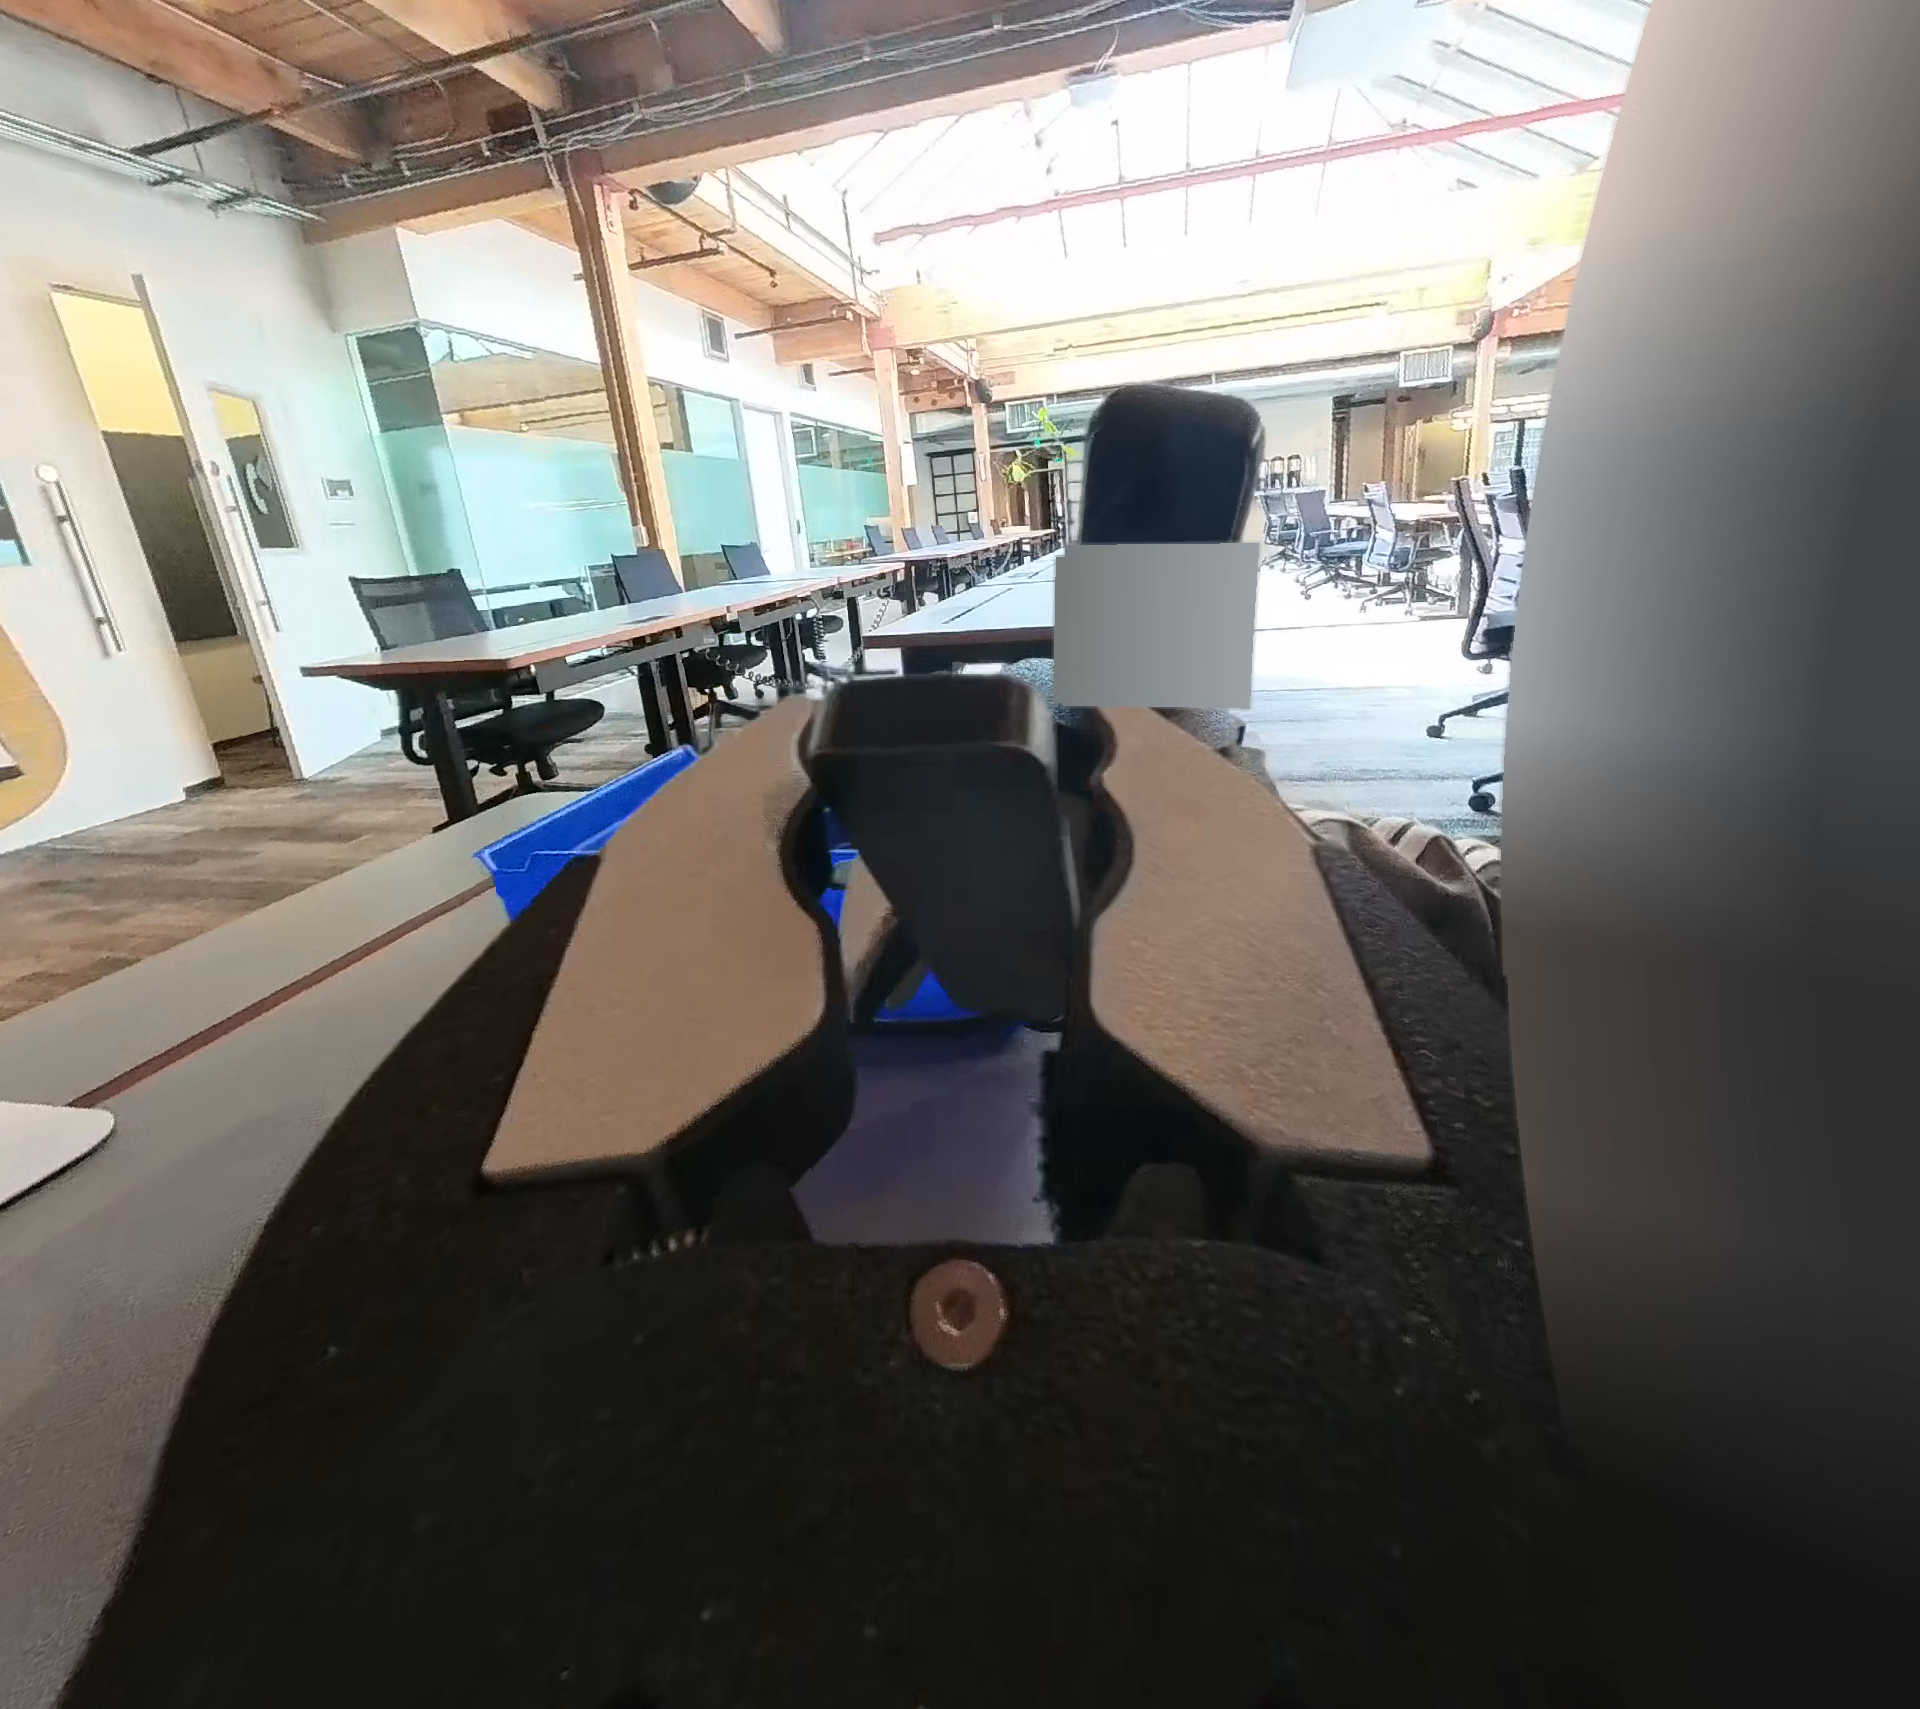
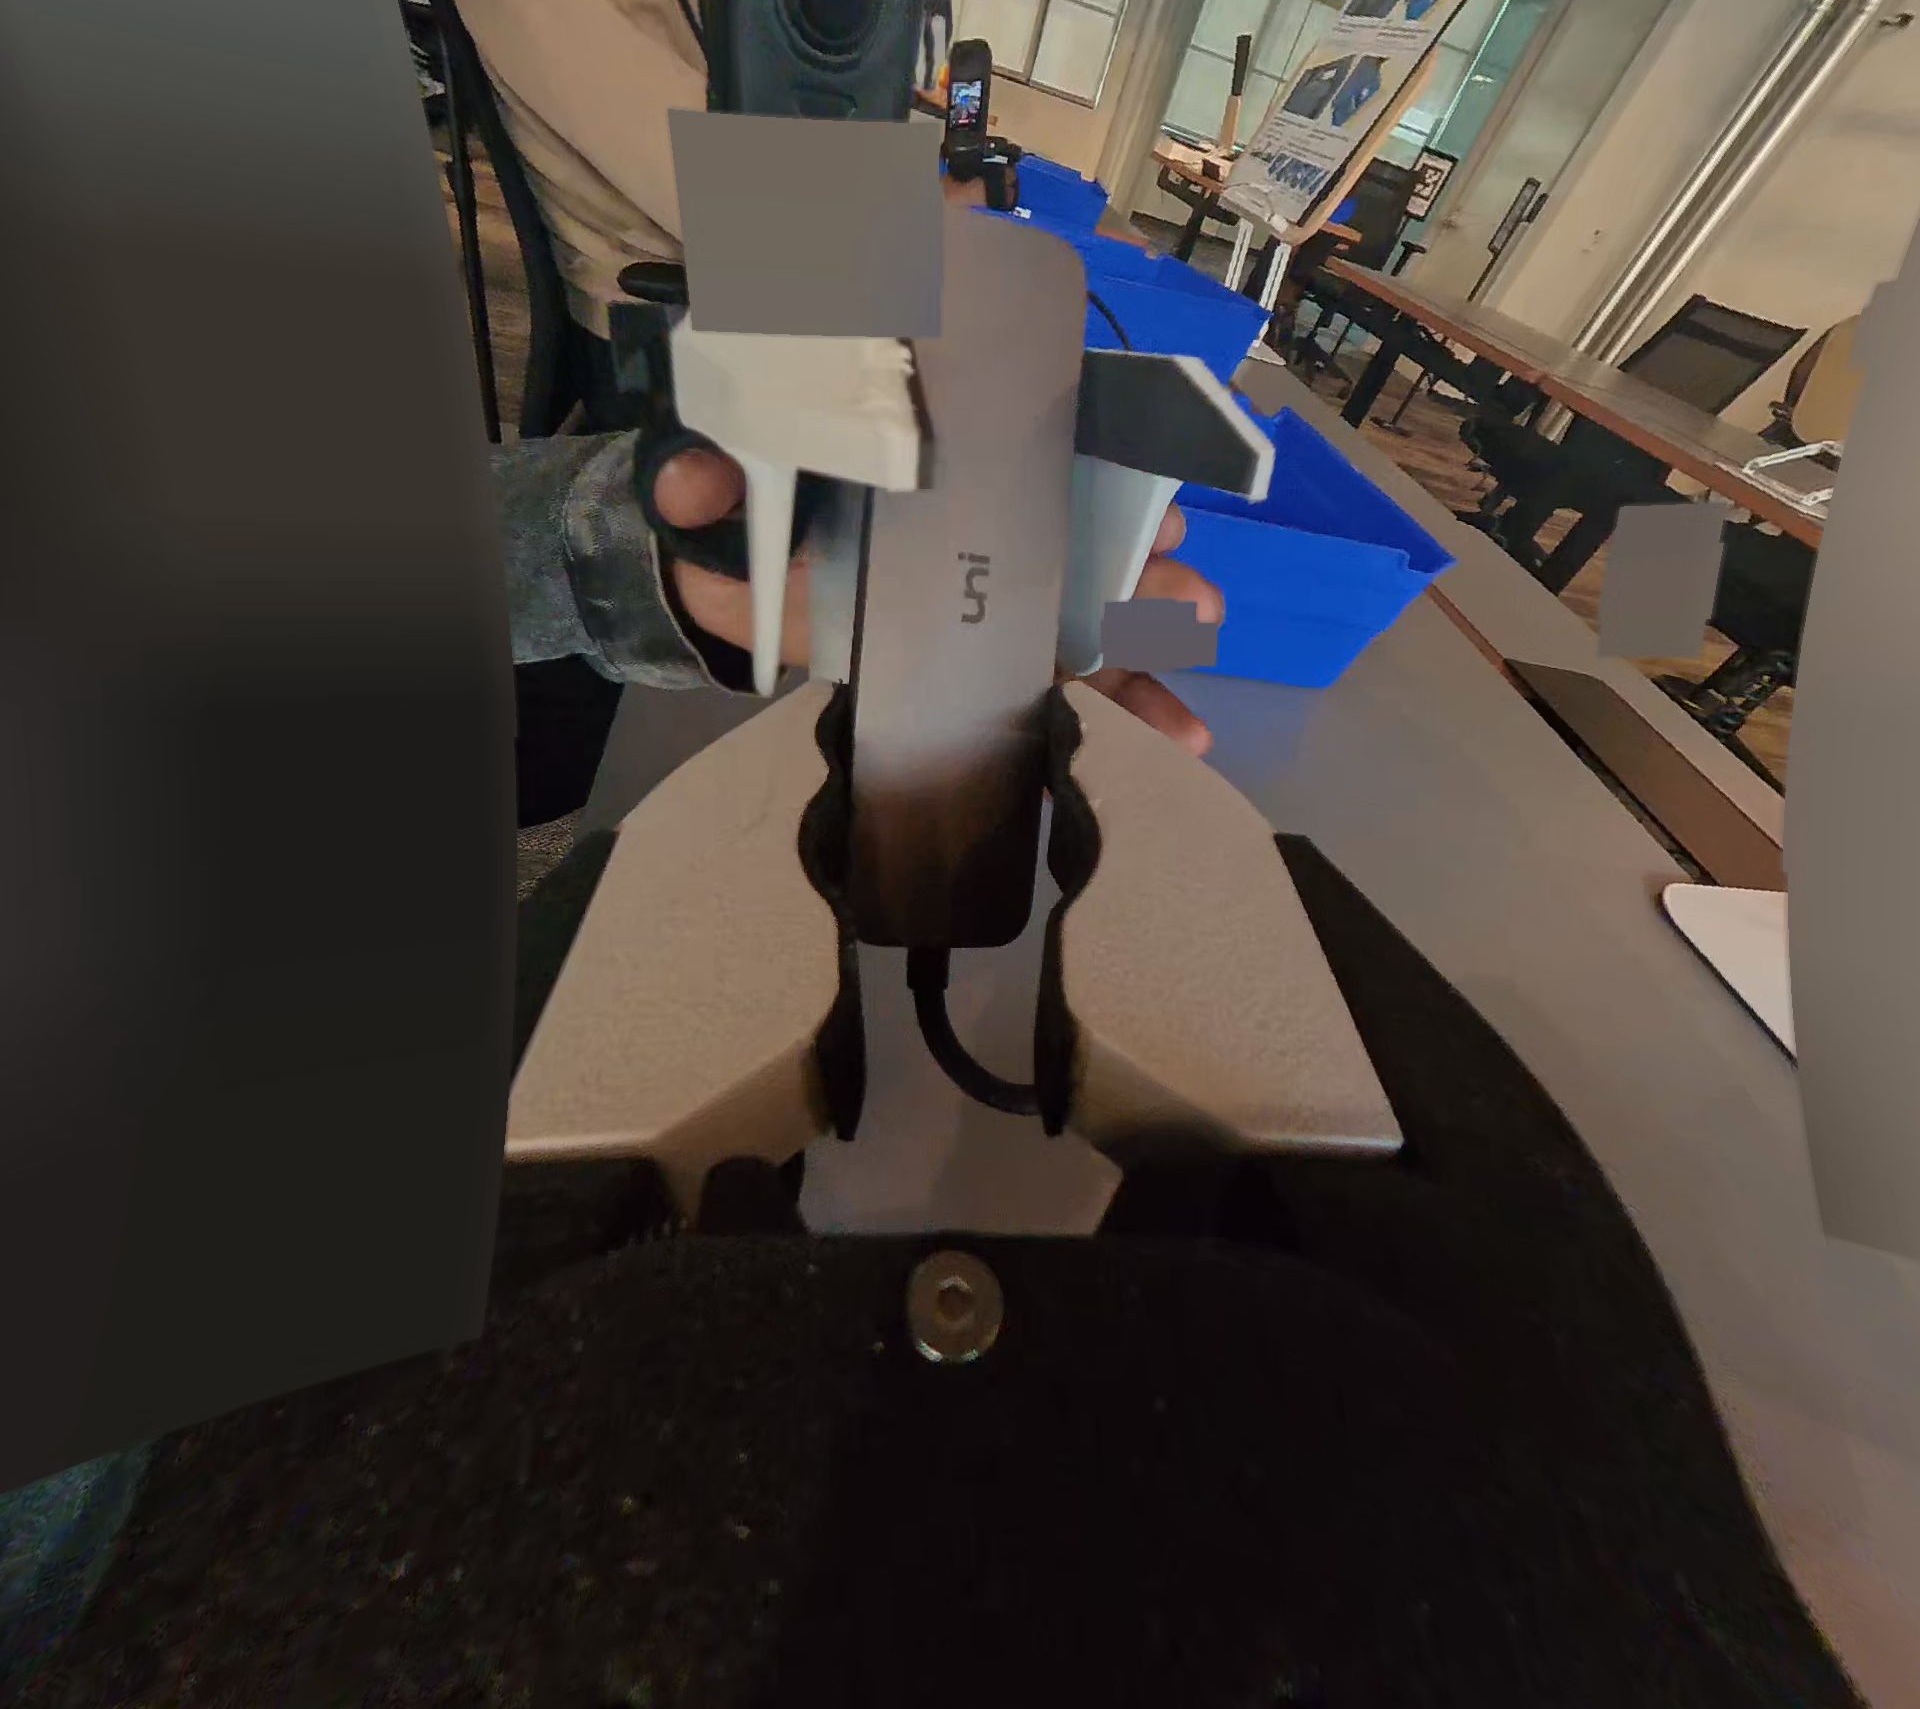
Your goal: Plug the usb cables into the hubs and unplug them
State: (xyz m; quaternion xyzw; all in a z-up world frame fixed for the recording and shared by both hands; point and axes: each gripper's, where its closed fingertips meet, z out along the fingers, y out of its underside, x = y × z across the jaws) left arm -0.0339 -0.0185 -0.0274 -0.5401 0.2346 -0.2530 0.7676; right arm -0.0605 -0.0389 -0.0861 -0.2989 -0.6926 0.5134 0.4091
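Observation:
A flat grey hub [image 2: 966, 516] with a short black cable [image 2: 961, 1051] at its near end is held in the air between both grippers. My right gripper [image 2: 945, 709] is shut on the hub's near half. My left gripper [image 2: 987, 423] faces it and clamps the far half, with a person's hand [image 2: 696, 516] behind it. In the left wrist view the hub [image 1: 945, 849] looks dark against the light, with its end face towards the camera, and my left gripper [image 1: 956, 724] is shut on it. No separate USB cable or plug shows.
Blue bins [image 2: 1309, 579] stand on the grey table [image 2: 1455, 828] just behind the hub; one shows in the left wrist view [image 1: 582, 838]. A white flat pad [image 2: 1735, 953] lies at the table's right. Office desks and chairs [image 1: 478, 693] stand beyond.

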